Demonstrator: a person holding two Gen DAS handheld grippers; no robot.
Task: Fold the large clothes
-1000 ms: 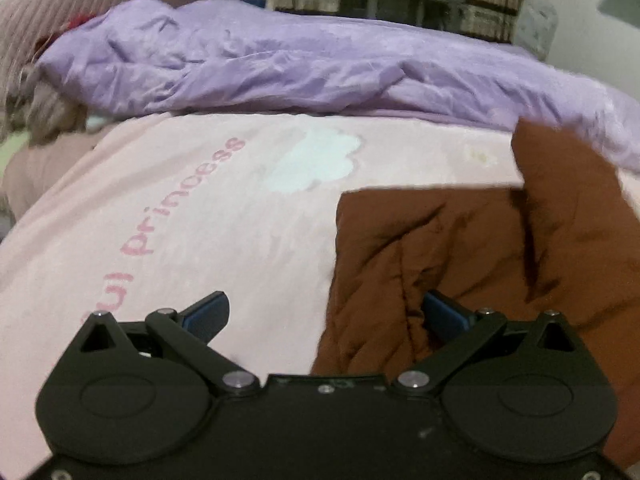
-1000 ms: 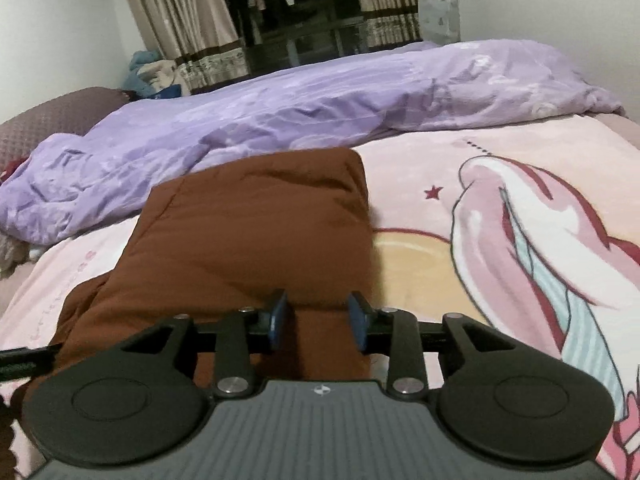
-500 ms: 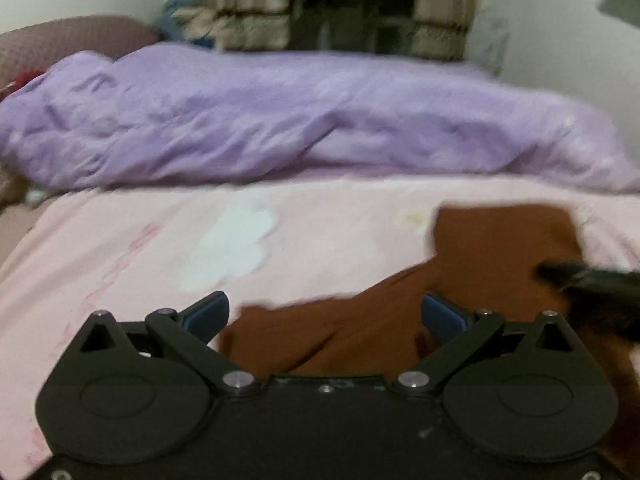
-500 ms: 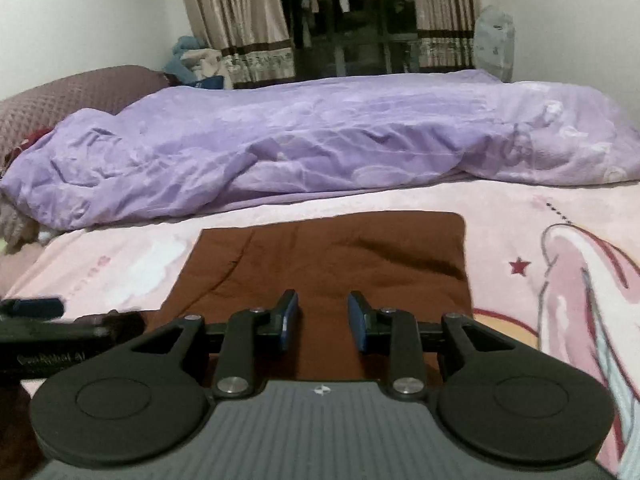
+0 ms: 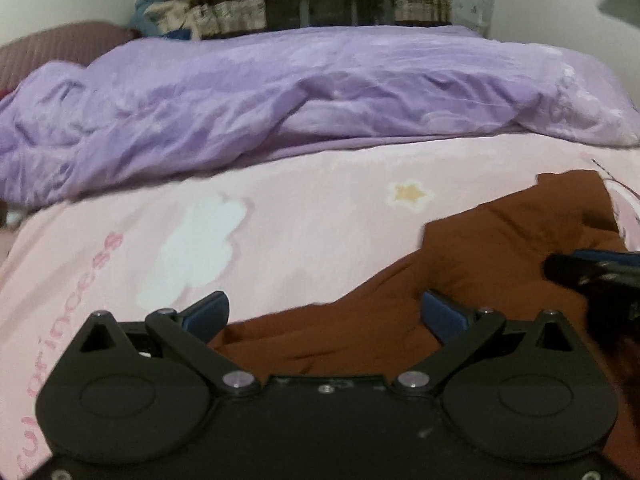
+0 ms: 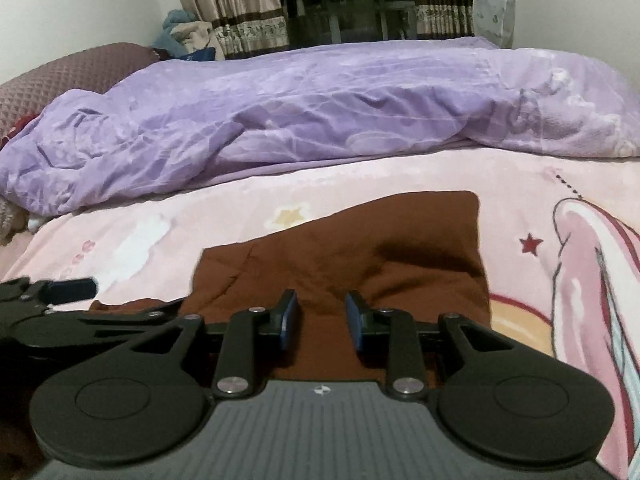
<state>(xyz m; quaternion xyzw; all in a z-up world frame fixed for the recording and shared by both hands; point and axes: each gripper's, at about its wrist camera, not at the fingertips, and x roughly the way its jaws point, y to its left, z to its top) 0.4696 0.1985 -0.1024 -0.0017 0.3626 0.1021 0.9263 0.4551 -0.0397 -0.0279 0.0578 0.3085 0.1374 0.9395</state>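
A brown garment [image 5: 472, 268] lies in rumpled folds on the pink printed bedsheet [image 5: 300, 208]; it also shows in the right wrist view [image 6: 372, 256]. My left gripper [image 5: 325, 314] is wide open and empty, just above the garment's near left edge. My right gripper [image 6: 321, 318] is partly open with brown cloth showing between its blue pads; nothing is clamped. The right gripper's tip [image 5: 580, 266] shows at the right edge of the left wrist view, and the left gripper [image 6: 60, 292] shows at the left of the right wrist view.
A bunched purple duvet [image 5: 280, 104] lies across the far side of the bed, also in the right wrist view [image 6: 304, 108]. A brown pillow [image 6: 72, 72] sits far left. Curtains [image 6: 248, 4] and a dark window are behind. The sheet has a unicorn print [image 6: 592, 264] at right.
The raised brown flap has been laid down flat onto the garment. Both grippers have pulled back and tilted up; the right gripper's jaws have opened a little wider.
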